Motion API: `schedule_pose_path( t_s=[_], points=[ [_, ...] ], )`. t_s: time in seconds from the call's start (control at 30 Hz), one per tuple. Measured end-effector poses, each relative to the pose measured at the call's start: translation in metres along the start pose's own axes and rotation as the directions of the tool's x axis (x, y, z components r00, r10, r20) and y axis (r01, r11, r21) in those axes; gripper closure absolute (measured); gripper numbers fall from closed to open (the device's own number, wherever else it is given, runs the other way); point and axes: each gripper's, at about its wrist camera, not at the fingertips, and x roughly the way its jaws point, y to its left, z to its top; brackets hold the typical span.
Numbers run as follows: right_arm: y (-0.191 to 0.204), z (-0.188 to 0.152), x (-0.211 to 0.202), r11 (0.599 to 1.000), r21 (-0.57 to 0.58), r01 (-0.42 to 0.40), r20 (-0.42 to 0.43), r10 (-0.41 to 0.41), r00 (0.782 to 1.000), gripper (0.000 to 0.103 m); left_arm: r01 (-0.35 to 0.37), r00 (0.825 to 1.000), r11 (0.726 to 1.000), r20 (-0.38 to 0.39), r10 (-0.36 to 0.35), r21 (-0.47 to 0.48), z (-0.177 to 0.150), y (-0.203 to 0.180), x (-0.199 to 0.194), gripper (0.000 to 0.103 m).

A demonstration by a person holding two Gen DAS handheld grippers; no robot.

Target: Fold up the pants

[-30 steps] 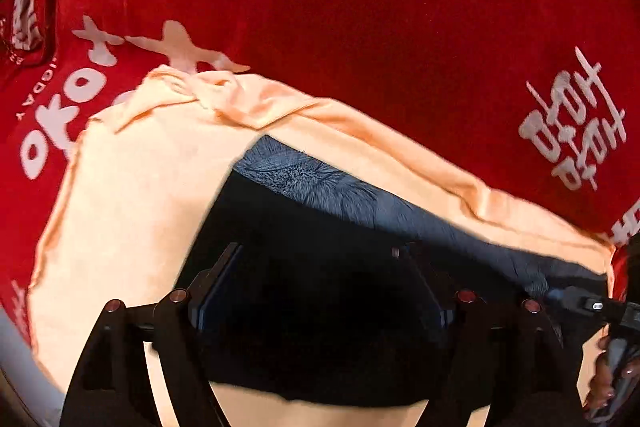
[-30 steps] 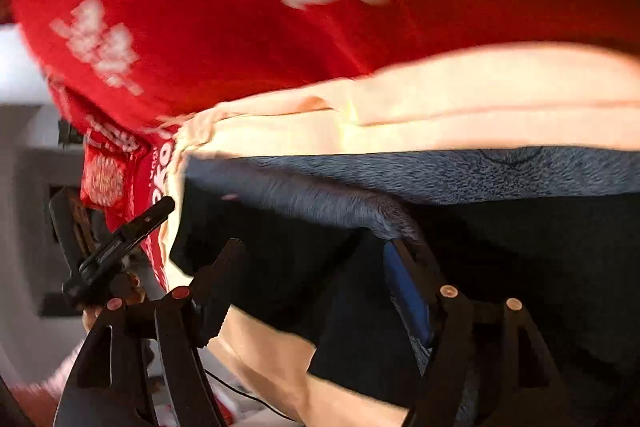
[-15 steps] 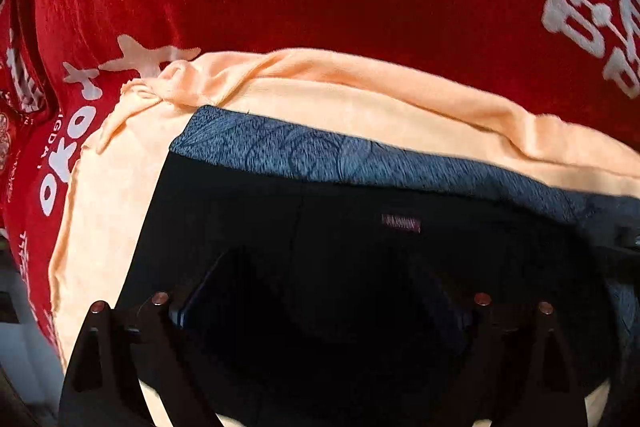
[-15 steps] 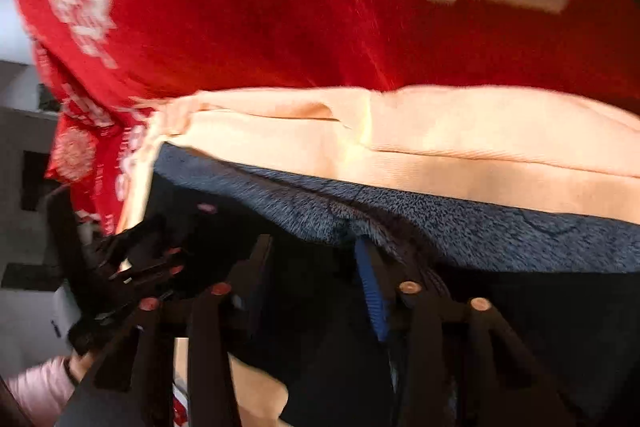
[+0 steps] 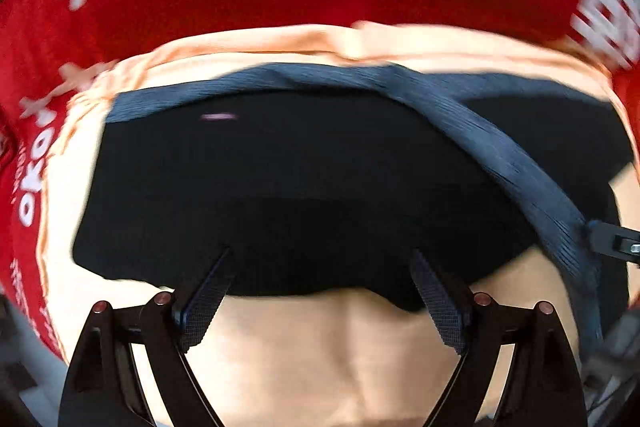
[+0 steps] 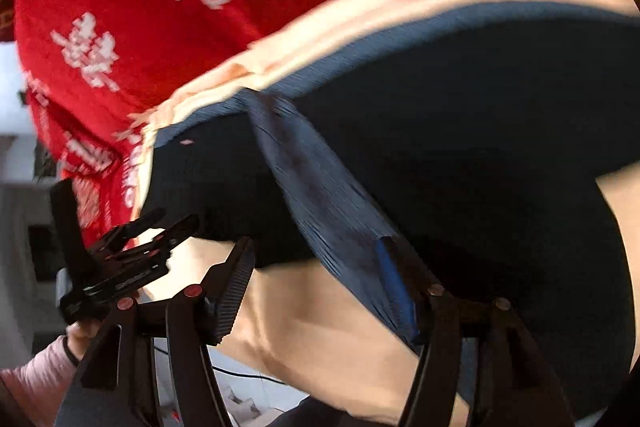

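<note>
We see our left tool (image 5: 320, 291) released above the black pants with the grey-blue waistband (image 5: 280, 179), which lie on a peach cloth (image 5: 340, 359). Our right tool (image 6: 320, 291) is spread wide, one finger touching the waistband.

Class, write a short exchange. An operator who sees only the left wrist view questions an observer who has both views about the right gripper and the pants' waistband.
Operator: Has the right gripper closed on the waistband?
Observer: No. The right gripper is open, and the waistband of the pants lies against only its blue-padded finger.
Operator: What is holding my gripper?
Observer: A hand in a pink sleeve holds the left gripper, beside the red cloth.
</note>
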Motion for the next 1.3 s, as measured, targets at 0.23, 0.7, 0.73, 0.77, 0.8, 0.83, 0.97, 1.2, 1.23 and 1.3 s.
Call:
schedule_pose_path(
  t_s=[0.23,0.7,0.73,0.77,0.8,0.83,0.97,1.2,1.23,1.3],
  points=[
    [-0.047,-0.079,-0.035,0.982,0.160,0.103,0.080,-0.117,0.990,0.036,0.055,0.998,0.991,0.027,-0.059,0.120,-0.026,-0.050,-0.017,0.013],
    [-0.143,-0.221,-0.085,0.890,0.429,0.156,0.158,-0.244,0.957,0.036,0.131,0.990,0.960,0.021,-0.140,0.249,-0.075,-0.122,-0.035,0.013],
    [-0.151,-0.225,-0.084,0.884,0.437,0.167,0.151,-0.255,0.955,0.036,0.149,0.987,0.954,0.013,-0.157,0.259,-0.076,-0.134,-0.032,0.013],
    [-0.153,-0.226,-0.083,0.880,0.442,0.175,0.143,-0.262,0.954,0.036,0.170,0.984,0.949,-0.003,-0.176,0.264,-0.075,-0.147,-0.027,0.013],
    [-0.159,-0.228,-0.082,0.877,0.447,0.176,0.139,-0.262,0.955,0.036,0.188,0.982,0.946,-0.015,-0.191,0.265,-0.074,-0.157,-0.024,0.013],
    [-0.166,-0.230,-0.081,0.878,0.446,0.172,0.138,-0.258,0.956,0.036,0.211,0.977,0.941,-0.032,-0.210,0.266,-0.073,-0.169,-0.019,0.013],
    [-0.190,-0.230,-0.072,0.893,0.421,0.160,0.121,-0.230,0.966,0.036,0.257,0.966,0.933,-0.071,-0.247,0.250,-0.068,-0.206,0.000,0.013],
    [-0.208,-0.222,-0.065,0.940,0.341,0.028,0.121,-0.074,0.990,0.058,0.278,0.959,0.929,-0.124,-0.254,0.243,-0.066,-0.241,0.020,0.013],
    [-0.208,-0.220,-0.064,0.944,0.331,0.014,0.115,-0.055,0.992,0.059,0.286,0.956,0.931,-0.131,-0.261,0.228,-0.065,-0.243,0.022,0.013],
    [-0.209,-0.217,-0.064,0.952,0.305,-0.007,0.110,-0.028,0.994,0.062,0.305,0.949,0.933,-0.146,-0.280,0.194,-0.064,-0.248,0.026,0.013]
  ],
)
